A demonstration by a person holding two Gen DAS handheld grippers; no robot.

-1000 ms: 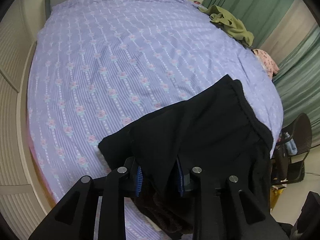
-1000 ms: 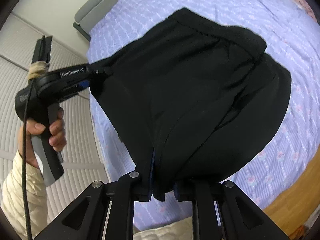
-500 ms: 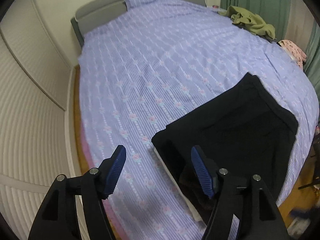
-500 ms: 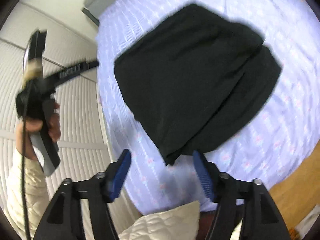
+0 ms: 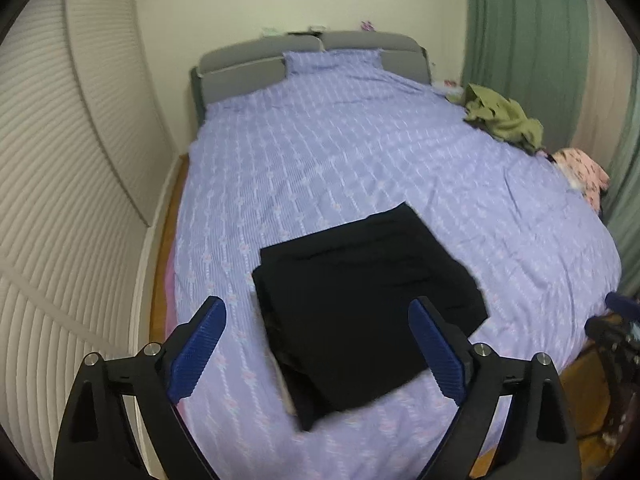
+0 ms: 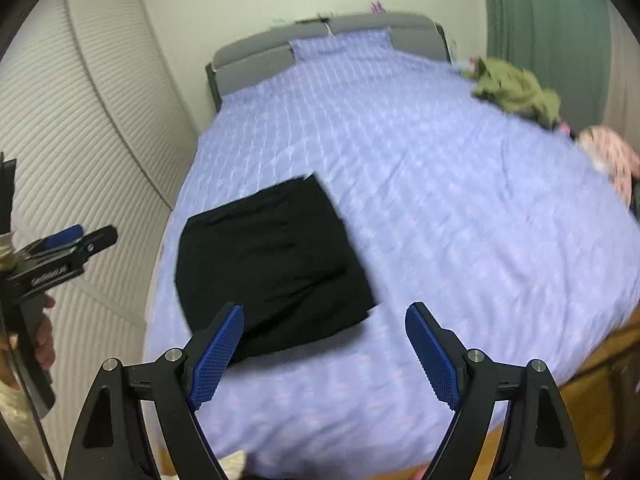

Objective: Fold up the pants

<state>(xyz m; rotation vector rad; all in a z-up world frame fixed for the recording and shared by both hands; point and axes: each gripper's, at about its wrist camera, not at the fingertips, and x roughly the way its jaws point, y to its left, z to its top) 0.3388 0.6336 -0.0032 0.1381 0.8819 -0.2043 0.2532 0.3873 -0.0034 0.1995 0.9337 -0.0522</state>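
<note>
A bed with a lilac flowered cover fills both views, its grey headboard at the far wall. Folded black pants lie flat on the near left part of the cover, touched by neither tool. On the far right edge sit a crumpled olive garment and, nearer, a pink patterned one; green curtains hang behind them. The left gripper has its jaws spread wide above the pants, holding nothing. The right gripper is likewise spread and empty, the pants lying to its near left. Only the right wrist view shows the left tool from outside, gripped by a hand beside the ribbed wall panel; that view is blurred.
</note>
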